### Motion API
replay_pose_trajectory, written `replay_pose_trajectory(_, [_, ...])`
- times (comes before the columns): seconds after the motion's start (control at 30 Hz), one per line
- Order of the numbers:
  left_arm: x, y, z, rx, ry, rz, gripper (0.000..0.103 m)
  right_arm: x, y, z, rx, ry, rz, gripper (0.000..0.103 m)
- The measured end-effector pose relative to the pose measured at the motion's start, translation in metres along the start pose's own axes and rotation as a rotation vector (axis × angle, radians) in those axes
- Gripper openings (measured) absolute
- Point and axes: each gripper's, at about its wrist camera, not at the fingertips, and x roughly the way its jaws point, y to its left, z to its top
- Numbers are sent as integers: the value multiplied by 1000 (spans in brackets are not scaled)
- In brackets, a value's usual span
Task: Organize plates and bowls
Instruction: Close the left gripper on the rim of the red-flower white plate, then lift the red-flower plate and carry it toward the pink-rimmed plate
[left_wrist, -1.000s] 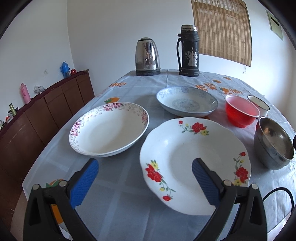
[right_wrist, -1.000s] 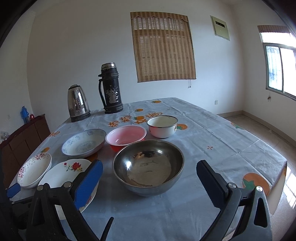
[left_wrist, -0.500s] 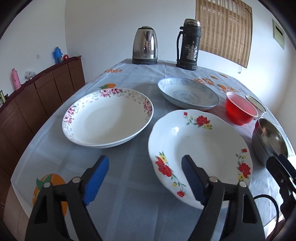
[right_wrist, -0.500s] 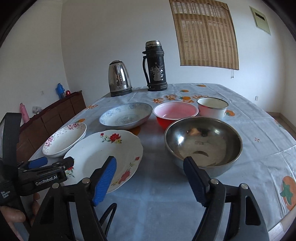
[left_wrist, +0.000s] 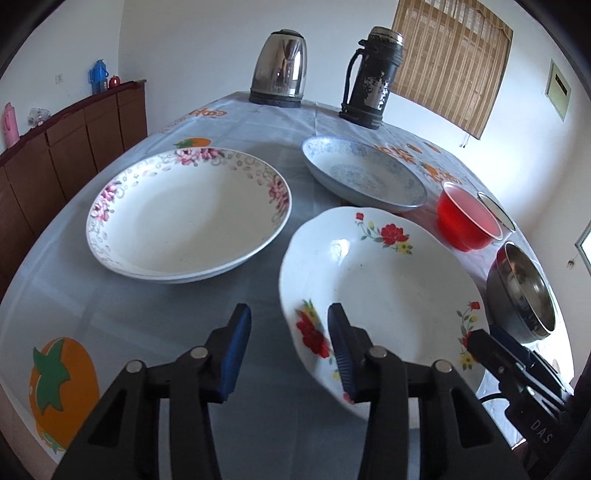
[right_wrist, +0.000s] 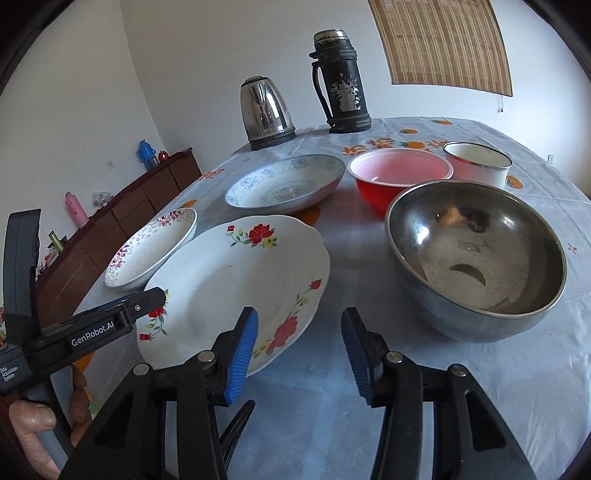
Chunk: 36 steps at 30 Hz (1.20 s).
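Both grippers, left gripper (left_wrist: 290, 345) and right gripper (right_wrist: 299, 345), are closing, narrower than before, holding nothing.

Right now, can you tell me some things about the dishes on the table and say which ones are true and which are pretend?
1. The red plastic bowl sits between the blue-patterned plate and the white enamel cup. True.
2. The shiny steel bowl is full of soup. False: it is empty.
3. The white plate with red flowers is stacked on the pink-flowered plate. False: they lie side by side.
4. The silver kettle and the black flask stand upright at the table's far end. True.
5. The right tool grips the steel bowl. False: nothing is between its closing jaws.
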Motion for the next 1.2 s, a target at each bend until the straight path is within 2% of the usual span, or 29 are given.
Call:
replay_pose_trajectory(0.13, [11, -4, 3, 0, 37, -28, 42, 17, -6, 4, 39, 52, 34, 49])
replay_pose_trajectory(0.23, [14, -4, 5, 1, 36, -26, 42, 26, -9, 7, 55, 69, 51, 41])
replay_pose_trajectory(0.3, [16, -4, 7, -3, 41, -35, 42, 31, -9, 10, 54, 76, 57, 32])
replay_pose_trajectory(0.43, [19, -4, 10, 1, 50, -71, 42, 37, -9, 17, 69, 85, 79, 31])
replay_pose_trajectory(0.53, [20, -4, 11, -29, 56, -133, 42, 42, -9, 22, 74, 101, 104, 31])
replay_pose_trajectory(0.7, [21, -7, 9, -19, 26, -123, 42, 47, -10, 26, 88, 103, 110, 31])
replay_pose_trajectory(0.87, [18, -1, 9, -47, 19, -145, 42, 48, -6, 25, 56, 102, 106, 31])
replay_pose_trajectory(0.97, [7, -4, 9, -8, -21, -130, 42, 43, -1, 24, 19, 78, 94, 26])
replay_pose_trajectory(1.07, [-2, -6, 9, 20, -50, -100, 42, 39, 3, 22, 12, 69, 97, 26])
replay_pose_trajectory(1.2, [1, 2, 7, -4, -27, -108, 42, 36, 7, 21, 8, 61, 104, 26])
